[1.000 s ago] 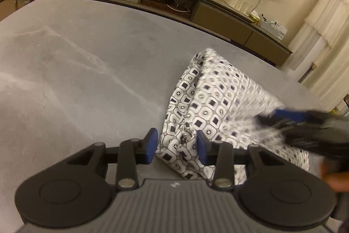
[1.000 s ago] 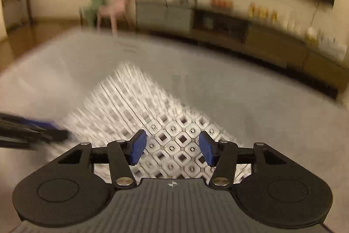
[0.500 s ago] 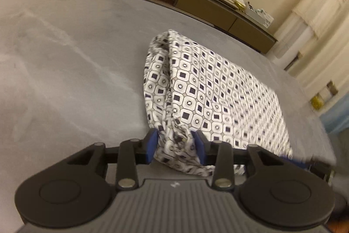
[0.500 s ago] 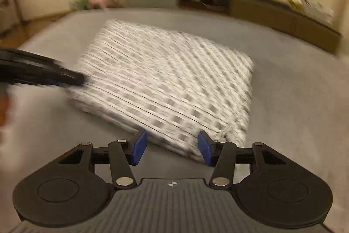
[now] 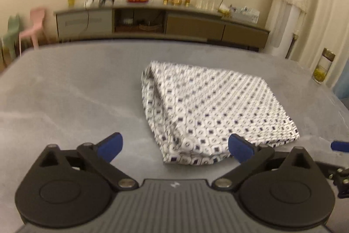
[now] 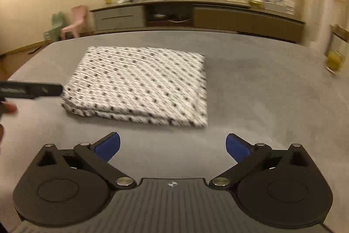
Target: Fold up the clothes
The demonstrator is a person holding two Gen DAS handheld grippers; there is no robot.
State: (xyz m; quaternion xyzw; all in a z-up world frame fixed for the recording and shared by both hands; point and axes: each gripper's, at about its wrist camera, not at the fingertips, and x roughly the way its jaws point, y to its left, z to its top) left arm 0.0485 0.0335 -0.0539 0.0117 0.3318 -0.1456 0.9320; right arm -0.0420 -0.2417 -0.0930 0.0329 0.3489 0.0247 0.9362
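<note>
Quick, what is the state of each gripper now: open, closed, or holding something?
Left gripper: jaws opening wide, holding nothing; the folded patterned cloth lies free just ahead.
Right gripper: jaws opening wide, empty, short of the cloth.

White garment (image 5: 209, 110) w/ small dark square print, folded into a flat rectangle. Lies on grey surface, layered edges visible at near side
</note>
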